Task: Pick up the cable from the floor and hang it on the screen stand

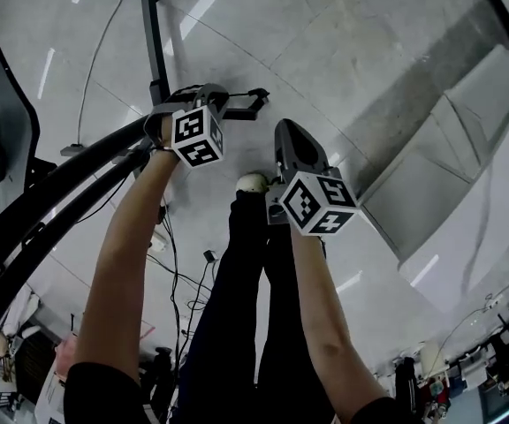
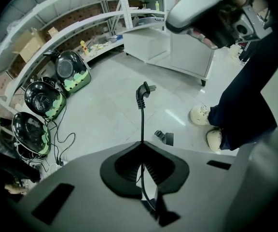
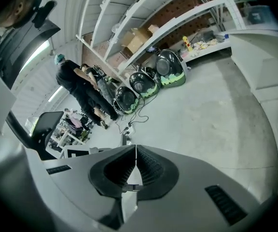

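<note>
Item 1 – position: in the left gripper view the cable (image 2: 142, 122) passes between the jaws of the left gripper (image 2: 142, 143); it leaves the tips and runs almost straight toward 12 o'clock, ending in a plug (image 2: 143, 92). A further length shows inside the jaw hollow, trailing toward 6 o'clock. A small black object (image 2: 165, 137) lies on the pale floor at 2 o'clock of the tips, apart from the cable; 2 light shoes (image 2: 200, 115) stand at 3 o'clock.

Item 2 – appearance: the cable is thin, black and smooth. The plug is thicker than the cord, dark, with its head bent toward 1 o'clock.

Item 3 – tongs: the left gripper's jaws are closed on the cable, with the pads pinching the cord at the tips. The right gripper (image 3: 135, 148) has its ribbed pads brought together edge to edge, with nothing between them; its view looks over bare floor toward shelving (image 3: 144, 13) at 12 o'clock and 3 black-and-green domed units (image 3: 141, 83) in front of it.

Item 4 – setting: in the head view both forearms reach toward 12 o'clock. The 2 dark bars of the screen stand (image 1: 60, 188) sweep in from 8 o'clock and end beside the left gripper; the screen (image 1: 3, 117) sits at 9 o'clock.
</note>
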`<state>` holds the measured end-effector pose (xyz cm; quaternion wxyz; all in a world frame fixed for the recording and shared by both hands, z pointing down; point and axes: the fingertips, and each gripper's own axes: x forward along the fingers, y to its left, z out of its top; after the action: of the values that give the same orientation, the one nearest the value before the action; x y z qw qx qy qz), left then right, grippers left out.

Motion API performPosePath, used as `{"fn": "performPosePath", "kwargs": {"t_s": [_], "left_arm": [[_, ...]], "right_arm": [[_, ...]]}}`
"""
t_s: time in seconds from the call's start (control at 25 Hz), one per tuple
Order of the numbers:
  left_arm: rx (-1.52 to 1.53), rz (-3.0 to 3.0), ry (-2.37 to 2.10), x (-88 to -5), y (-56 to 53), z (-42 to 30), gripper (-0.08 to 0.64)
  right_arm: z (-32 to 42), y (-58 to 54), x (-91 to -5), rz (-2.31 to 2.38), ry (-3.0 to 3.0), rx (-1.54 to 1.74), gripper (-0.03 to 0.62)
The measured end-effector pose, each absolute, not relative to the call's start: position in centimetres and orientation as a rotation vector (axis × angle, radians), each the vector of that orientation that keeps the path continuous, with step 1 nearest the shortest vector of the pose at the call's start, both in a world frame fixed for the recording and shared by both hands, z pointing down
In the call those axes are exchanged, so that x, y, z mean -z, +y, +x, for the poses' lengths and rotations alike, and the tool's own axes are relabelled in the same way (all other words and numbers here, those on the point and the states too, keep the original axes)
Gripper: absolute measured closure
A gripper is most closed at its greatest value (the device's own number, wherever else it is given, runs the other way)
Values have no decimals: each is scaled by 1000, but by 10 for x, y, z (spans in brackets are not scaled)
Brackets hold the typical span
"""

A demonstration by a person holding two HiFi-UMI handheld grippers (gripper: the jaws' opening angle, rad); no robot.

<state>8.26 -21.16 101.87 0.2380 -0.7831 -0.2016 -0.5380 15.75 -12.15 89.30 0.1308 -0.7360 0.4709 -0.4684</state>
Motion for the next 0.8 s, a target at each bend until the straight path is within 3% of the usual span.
{"fn": "performPosePath", "kwargs": {"t_s": [0.36, 0.8], "left_arm": [[1385, -2277, -491, -917, -196, 82, 548], [1310, -2427, -379, -794, -182, 78, 548]], "right_arm": [[189, -125, -801, -2178, 1373, 1222, 568], [164, -107, -698, -2196, 1432, 1184, 568]]}}
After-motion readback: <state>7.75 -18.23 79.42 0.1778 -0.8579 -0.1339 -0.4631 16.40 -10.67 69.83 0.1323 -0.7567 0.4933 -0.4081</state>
